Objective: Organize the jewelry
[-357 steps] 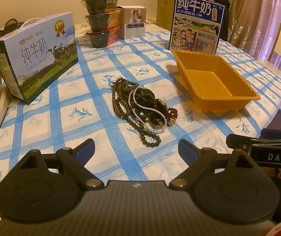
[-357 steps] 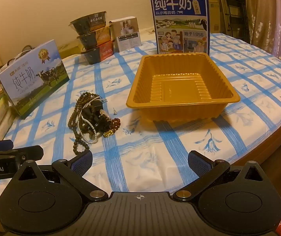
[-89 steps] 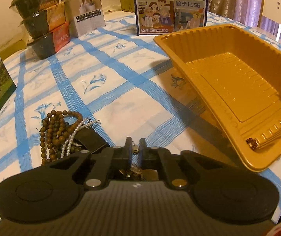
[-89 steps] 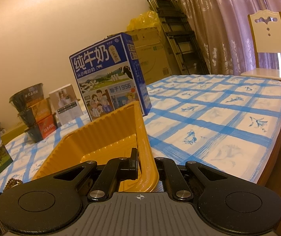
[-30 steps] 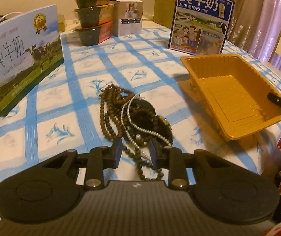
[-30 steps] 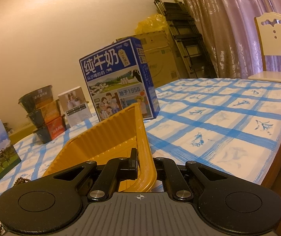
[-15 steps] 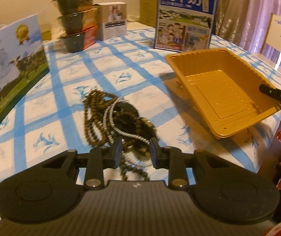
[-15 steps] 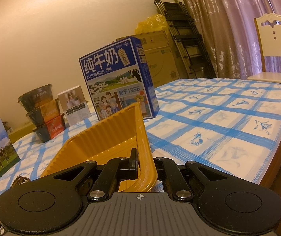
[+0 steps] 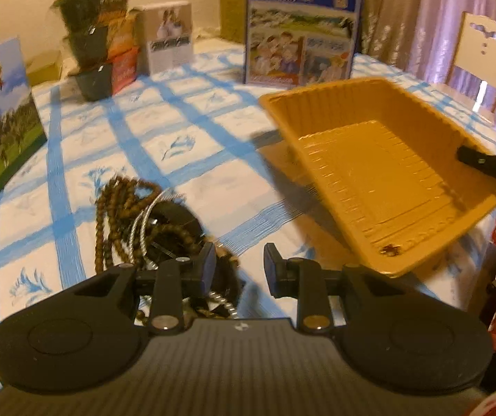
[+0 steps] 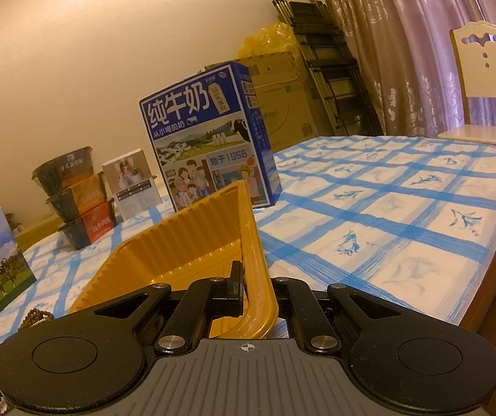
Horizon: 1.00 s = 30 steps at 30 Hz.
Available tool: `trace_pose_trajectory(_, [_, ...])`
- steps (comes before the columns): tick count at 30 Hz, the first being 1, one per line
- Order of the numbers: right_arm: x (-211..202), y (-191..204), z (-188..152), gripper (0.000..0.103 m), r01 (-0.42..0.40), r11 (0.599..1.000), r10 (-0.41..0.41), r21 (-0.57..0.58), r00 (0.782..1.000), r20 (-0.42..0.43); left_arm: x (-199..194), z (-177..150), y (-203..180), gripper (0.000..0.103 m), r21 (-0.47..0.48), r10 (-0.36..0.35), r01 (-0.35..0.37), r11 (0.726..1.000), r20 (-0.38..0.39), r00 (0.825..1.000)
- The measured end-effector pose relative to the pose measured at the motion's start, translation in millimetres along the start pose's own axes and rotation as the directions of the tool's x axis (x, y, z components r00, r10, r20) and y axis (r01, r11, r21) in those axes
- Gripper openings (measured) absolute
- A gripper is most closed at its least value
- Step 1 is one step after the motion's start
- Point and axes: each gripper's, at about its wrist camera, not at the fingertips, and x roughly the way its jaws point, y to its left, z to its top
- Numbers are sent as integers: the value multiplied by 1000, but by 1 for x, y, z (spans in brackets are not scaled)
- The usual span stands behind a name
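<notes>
The left gripper (image 9: pixel 239 270) has swung right over the last half second and now hovers with jaws apart and empty, off the right edge of the jewelry pile (image 9: pixel 154 222) on the table (image 9: pixel 192 131). The pile sat squarely between the fingers a moment ago; now it lies mostly to the left. The right gripper (image 10: pixel 256 291) stays clamped on the yellow tray's (image 9: pixel 379 173) near rim, tilting it toward the pile. One small dark piece (image 9: pixel 390 250) rests at the tray's low corner. So one item is in, and the bulk of the beads remains outside the tray.
</notes>
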Motion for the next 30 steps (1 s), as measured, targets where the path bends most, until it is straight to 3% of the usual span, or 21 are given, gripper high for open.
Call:
trace_pose_trajectory(8, [1,-1,-2,6,-1,1000,1,-1,1000,-3,-15,1,32,25,-85,43,-40,996,33,999])
trace_pose_trajectory(14, [4,-2,-4,6,-1,1000,1,-10,1000,-9,-6,6,64,25,-219,102,-101,971,-9,995])
trace_pose_trajectory(21, [5,-2,-3,6,-1,1000,1,-17,1000,-10,-3,6,60,26,-223,40,-43,974,-15,999])
trace_pose_trajectory(30, [7,0,-2,6,-1,1000,1,-17,1000,-15,21,8,62,31,-315,4,-20,949,-49,999])
